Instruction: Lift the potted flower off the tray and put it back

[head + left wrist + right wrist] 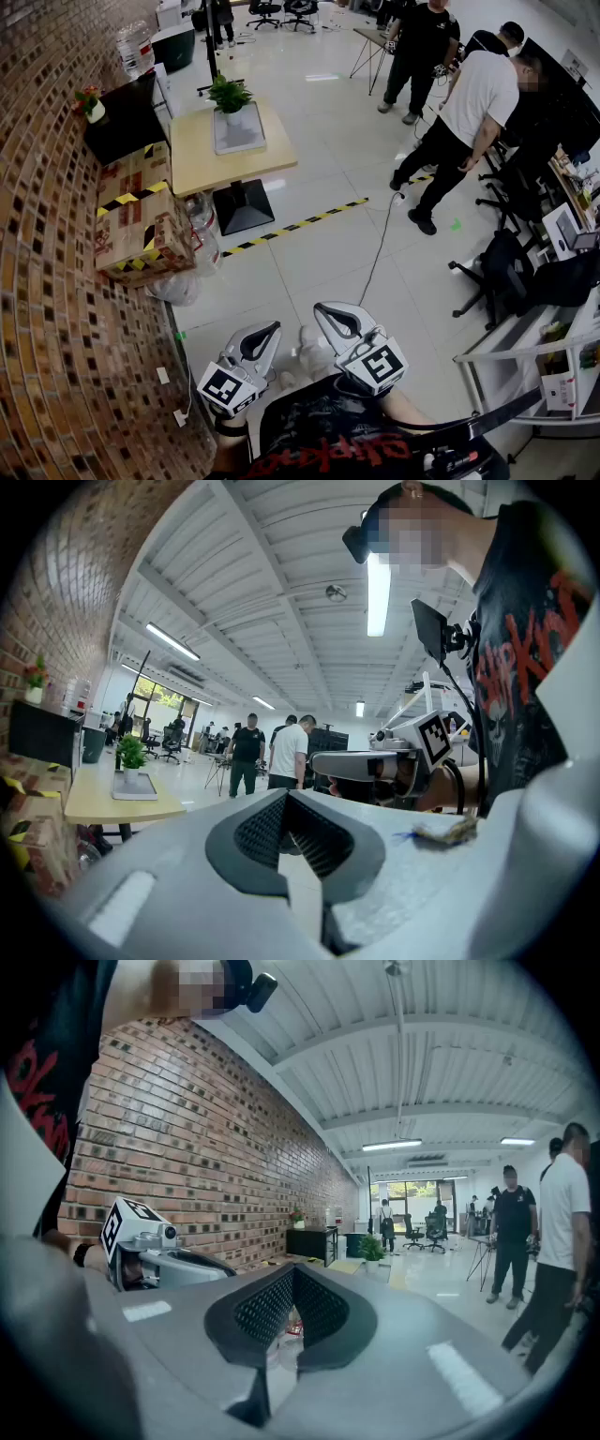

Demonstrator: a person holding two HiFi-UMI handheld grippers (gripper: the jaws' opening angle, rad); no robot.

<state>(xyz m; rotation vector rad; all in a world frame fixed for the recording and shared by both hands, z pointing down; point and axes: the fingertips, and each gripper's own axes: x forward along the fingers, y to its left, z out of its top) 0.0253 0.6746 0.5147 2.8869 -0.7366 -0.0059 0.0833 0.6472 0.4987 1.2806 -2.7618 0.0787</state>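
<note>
The potted flower (229, 94) stands on its tray (246, 139) on the wooden table (202, 159), far off beside the brick wall (47, 234) on the left. Near the person's chest, the left gripper (265, 333) and right gripper (328, 314) are both pressed together with nothing between the jaws, well apart from the plant.

At eleven o'clock the potted flower (230, 97) sits too small for me to judge how its pot meets the tray (242, 139). At one o'clock the top edge crops a standing person (419, 47).
</note>
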